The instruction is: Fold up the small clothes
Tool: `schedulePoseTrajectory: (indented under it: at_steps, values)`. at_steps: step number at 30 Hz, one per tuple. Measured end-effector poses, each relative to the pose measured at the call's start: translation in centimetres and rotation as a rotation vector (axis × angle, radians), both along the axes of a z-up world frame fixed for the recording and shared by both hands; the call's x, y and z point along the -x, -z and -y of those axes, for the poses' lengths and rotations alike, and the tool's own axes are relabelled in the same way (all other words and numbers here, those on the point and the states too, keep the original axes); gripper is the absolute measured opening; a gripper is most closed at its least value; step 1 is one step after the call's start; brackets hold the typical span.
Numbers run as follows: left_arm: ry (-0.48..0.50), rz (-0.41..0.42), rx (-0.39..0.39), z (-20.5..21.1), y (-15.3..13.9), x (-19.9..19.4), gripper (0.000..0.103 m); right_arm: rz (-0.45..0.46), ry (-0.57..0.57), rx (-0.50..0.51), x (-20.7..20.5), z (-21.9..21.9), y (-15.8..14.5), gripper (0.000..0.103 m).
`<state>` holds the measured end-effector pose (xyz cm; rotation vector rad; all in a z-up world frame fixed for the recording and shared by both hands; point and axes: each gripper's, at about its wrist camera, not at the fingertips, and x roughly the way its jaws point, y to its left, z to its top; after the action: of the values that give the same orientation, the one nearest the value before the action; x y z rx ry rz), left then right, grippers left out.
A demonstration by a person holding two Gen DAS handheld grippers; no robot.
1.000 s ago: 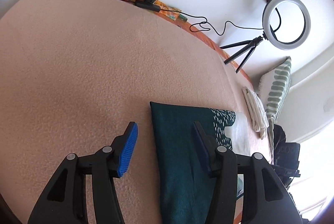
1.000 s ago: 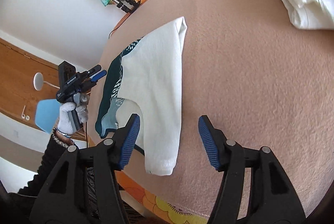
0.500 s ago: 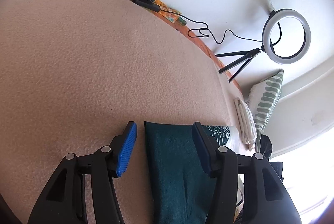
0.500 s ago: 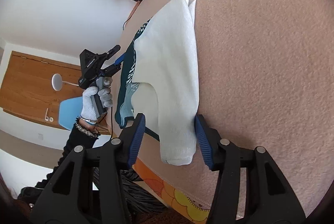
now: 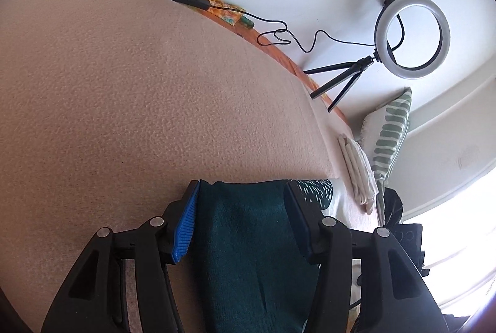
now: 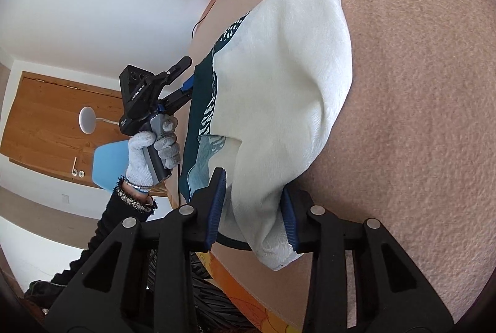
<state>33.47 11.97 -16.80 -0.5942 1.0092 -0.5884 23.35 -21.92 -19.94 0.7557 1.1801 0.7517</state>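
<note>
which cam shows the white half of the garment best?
Right wrist. The white half of the garment fills the frame, laid on the beige blanket, its near end between the right gripper fingers. Left wrist shows mostly the dark green side between the left gripper fingers, with only a pale sliver.

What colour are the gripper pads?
Blue pads, ribbed; clearest in the left wrist view.

Teal-and-white garment (image 6: pixel 279 91) flat on blanket (image 6: pixel 418 116)
</note>
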Motion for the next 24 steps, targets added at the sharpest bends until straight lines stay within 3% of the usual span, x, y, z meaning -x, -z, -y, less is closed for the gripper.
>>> schedulePoseTrajectory:
  at_steps: [2,5,9,13,17,24]
  values:
    - [0.013,0.015,-0.037,0.8,-0.3,0.1,0.051,-0.002,0.009,0.003,-0.2,-0.4,-0.1,0.036]
    - [0.048,0.055,-0.154,2.5,-0.9,0.2,0.042,-0.012,0.018,0.005,-0.7,-1.0,-0.1,0.034]
    - [0.112,0.083,-0.25,4.6,-0.7,0.6,0.01,-0.023,0.03,0.022,-1.2,-1.3,-0.1,0.023]
    - [0.116,0.11,-0.277,5.0,-0.8,0.8,0.007,-0.019,0.034,0.066,-1.3,-1.6,-0.3,0.016]
    - [0.103,0.123,-0.267,4.9,-1.2,1.1,0.006,0.057,0.014,0.202,-1.1,-2.9,-1.6,0.01]
    - [0.072,0.208,-0.297,5.1,-3.2,2.3,0.004,0.187,-0.006,0.407,-1.0,-5.1,-3.8,0.008]
